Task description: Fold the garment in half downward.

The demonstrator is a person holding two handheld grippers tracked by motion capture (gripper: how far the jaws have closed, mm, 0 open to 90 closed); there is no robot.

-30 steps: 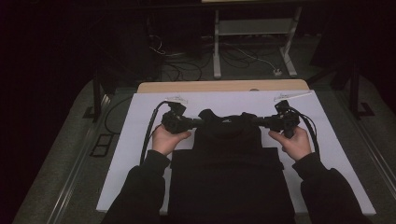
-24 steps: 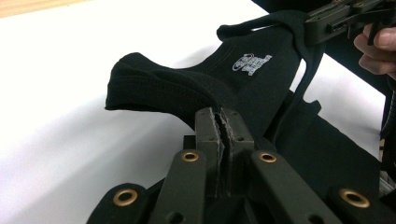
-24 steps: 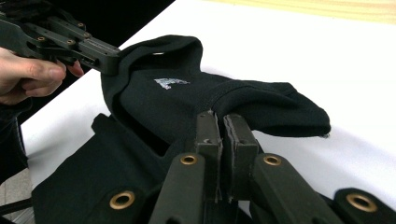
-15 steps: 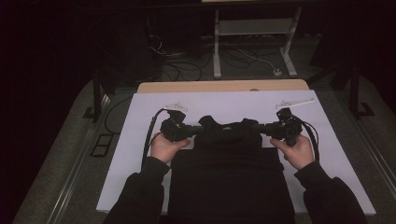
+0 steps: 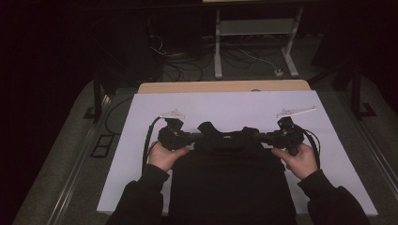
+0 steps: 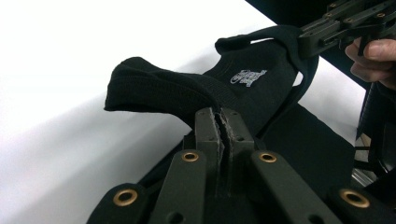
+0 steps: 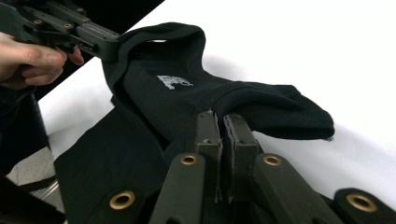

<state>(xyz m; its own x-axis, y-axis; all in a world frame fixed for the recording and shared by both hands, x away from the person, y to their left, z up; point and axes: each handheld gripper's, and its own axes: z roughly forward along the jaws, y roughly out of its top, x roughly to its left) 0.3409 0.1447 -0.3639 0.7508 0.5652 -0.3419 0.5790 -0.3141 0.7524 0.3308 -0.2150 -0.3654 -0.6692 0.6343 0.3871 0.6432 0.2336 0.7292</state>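
Where the person's two sleeves enter at the near edge: one black garment [image 5: 232, 187], laid flat on the white sheet [image 5: 225, 105], collar end farthest from the person. Two hands, one gripper each. Left gripper [image 5: 196, 138]: jaws pinched together on the garment's left shoulder. Right gripper [image 5: 259, 136]: jaws likewise clamped on the right shoulder. One printed label [image 6: 248, 76] inside the raised collar between them. Beyond: one wooden table edge [image 5: 220, 86], one white stand [image 5: 256, 35], several floor cables [image 5: 244, 58].
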